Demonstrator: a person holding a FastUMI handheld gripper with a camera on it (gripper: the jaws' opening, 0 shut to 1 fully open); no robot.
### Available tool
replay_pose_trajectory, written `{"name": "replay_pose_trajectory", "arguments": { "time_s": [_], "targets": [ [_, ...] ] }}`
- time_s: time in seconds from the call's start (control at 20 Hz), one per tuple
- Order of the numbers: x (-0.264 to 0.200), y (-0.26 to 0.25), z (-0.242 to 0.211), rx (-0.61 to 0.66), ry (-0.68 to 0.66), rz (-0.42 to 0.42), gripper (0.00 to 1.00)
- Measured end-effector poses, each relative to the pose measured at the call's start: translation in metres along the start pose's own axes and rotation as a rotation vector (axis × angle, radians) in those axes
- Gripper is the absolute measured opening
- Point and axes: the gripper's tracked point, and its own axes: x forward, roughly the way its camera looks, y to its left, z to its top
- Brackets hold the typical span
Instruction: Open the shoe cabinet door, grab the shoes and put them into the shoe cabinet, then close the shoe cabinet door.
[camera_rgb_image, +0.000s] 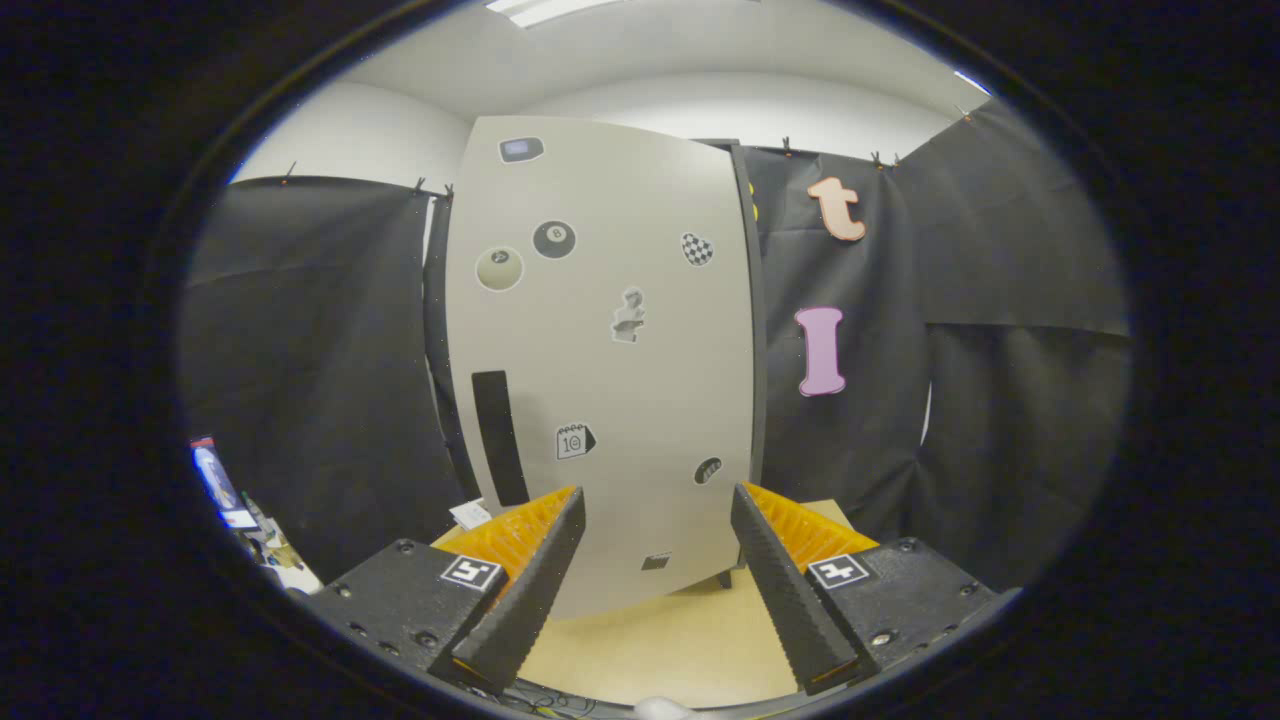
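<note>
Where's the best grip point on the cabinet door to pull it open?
Probably the dark vertical slot near the left edge of the cabinet door; it looks like a recessed handle. The door is shut, upright, facing the open gripper, which holds nothing. Come straight in from the front, shift left, hook one finger into the slot. Hinges look to be on the right.

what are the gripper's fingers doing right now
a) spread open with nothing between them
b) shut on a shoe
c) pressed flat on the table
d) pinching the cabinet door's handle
a: the gripper has its fingers spread apart with nothing held, and the closed shoe cabinet door stands beyond them, its dark handle strip untouched.
</note>
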Motion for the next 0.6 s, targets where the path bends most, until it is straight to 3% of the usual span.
{"name": "replay_pose_trajectory", "arguments": {
  "time_s": [0.6],
  "targets": [
    [-0.064,0.007,0.007,-0.014,-0.051,-0.138,0.96]
  ]
}}
